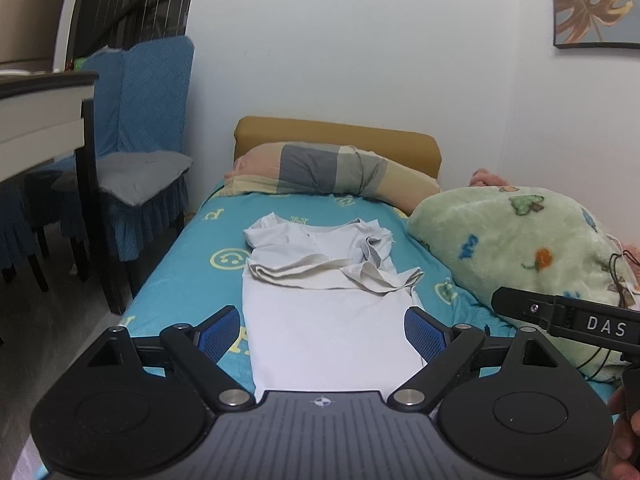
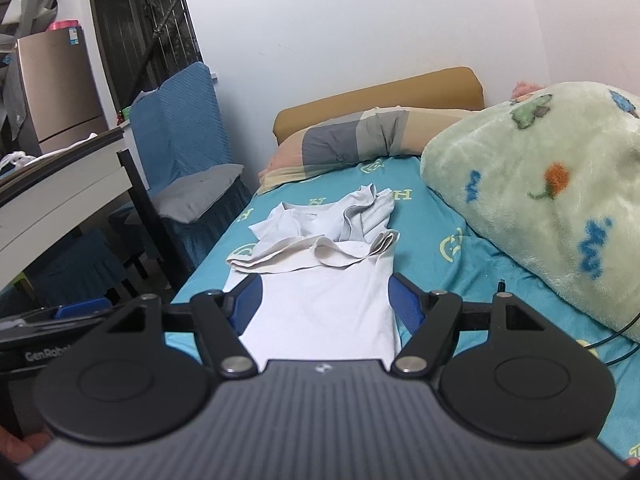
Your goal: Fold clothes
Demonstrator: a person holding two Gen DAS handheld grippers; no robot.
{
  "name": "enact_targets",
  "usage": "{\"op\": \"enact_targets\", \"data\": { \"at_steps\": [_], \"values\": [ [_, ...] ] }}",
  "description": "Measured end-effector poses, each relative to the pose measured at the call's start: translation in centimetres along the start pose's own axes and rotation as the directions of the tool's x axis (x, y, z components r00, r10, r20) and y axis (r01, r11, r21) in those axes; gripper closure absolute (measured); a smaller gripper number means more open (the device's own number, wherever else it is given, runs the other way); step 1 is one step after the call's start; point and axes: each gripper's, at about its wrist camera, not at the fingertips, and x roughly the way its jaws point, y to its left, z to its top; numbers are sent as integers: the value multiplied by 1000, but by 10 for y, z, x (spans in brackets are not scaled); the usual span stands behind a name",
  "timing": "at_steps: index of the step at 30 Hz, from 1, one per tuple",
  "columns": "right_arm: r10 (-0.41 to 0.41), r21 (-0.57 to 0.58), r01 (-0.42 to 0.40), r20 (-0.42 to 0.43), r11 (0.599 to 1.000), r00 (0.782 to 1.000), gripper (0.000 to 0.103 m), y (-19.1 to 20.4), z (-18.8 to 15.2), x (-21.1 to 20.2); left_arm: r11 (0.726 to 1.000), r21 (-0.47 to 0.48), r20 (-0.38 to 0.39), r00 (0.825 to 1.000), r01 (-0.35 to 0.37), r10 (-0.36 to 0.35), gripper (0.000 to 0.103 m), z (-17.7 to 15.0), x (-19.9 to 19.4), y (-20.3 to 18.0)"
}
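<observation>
A white T-shirt (image 1: 328, 320) lies lengthwise on the teal bed sheet (image 1: 192, 264), its body flat and narrow, its sleeves and top bunched in folds at the far end (image 1: 320, 248). It also shows in the right wrist view (image 2: 320, 304). My left gripper (image 1: 324, 332) is open and empty, hovering over the shirt's near part with its blue pads (image 1: 220, 332) on either side. My right gripper (image 2: 324, 304) is open and empty over the same near part. The right gripper's body (image 1: 580, 320) shows at the right edge of the left wrist view.
A green plush blanket (image 1: 520, 256) is heaped on the bed's right side. A pillow (image 1: 328, 172) and tan headboard (image 1: 336, 136) lie at the far end. A blue-covered chair (image 1: 140, 140) and a table (image 1: 40, 120) stand left of the bed.
</observation>
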Motion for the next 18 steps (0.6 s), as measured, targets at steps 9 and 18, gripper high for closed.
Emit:
{"op": "enact_targets", "data": {
  "at_steps": [9, 18],
  "values": [
    [-21, 52, 23, -25, 998, 999, 31, -12, 1, 4, 959, -266, -214, 963, 102, -162, 12, -12, 39, 28],
    [-28, 152, 39, -76, 988, 997, 31, -28, -5, 9, 825, -565, -417, 852, 30, -316, 15, -48, 105, 57]
  ]
}}
